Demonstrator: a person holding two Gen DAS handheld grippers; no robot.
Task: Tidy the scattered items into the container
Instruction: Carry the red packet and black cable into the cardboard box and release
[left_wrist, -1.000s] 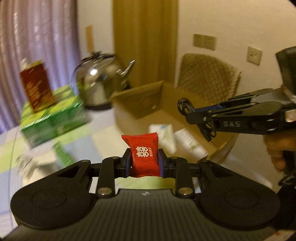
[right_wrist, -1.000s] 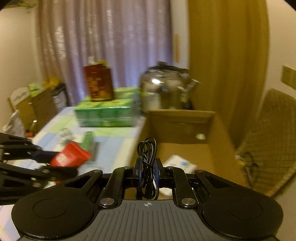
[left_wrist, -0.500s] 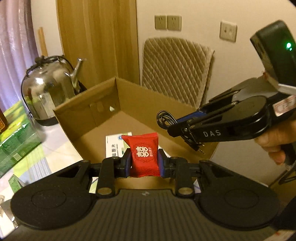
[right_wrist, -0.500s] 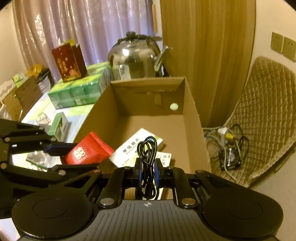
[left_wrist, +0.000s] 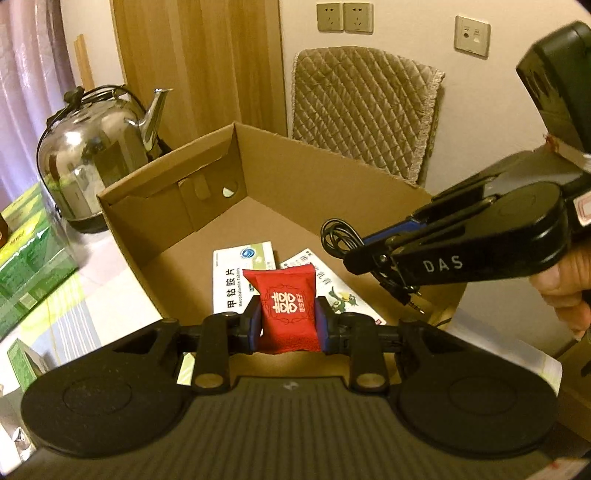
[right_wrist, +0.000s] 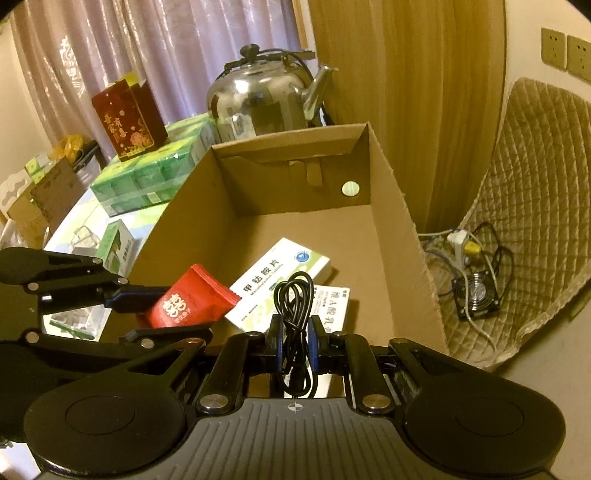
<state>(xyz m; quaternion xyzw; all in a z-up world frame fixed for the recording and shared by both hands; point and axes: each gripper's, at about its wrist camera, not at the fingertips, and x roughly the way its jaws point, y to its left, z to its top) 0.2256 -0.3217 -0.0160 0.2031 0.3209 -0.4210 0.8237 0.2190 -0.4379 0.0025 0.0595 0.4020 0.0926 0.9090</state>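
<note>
Pinching a red candy packet (left_wrist: 287, 308) upright between its blue pads, your left gripper (left_wrist: 288, 325) is hanging over the near edge of the open cardboard box (left_wrist: 332, 184). Your right gripper (right_wrist: 294, 339) is clamping a coiled black cable (right_wrist: 294, 295), its loops sticking up above the fingers and its plug dangling below, also over the box's near end. You are holding the two grippers just beside each other, the packet to the left of the cable. On the box floor beneath them, two white medicine cartons (right_wrist: 284, 277) are lying flat, one overlapping the other. Beyond the box's far wall a steel kettle (right_wrist: 262, 99) is standing beside stacked green packs (right_wrist: 147, 177) on the table.
</note>
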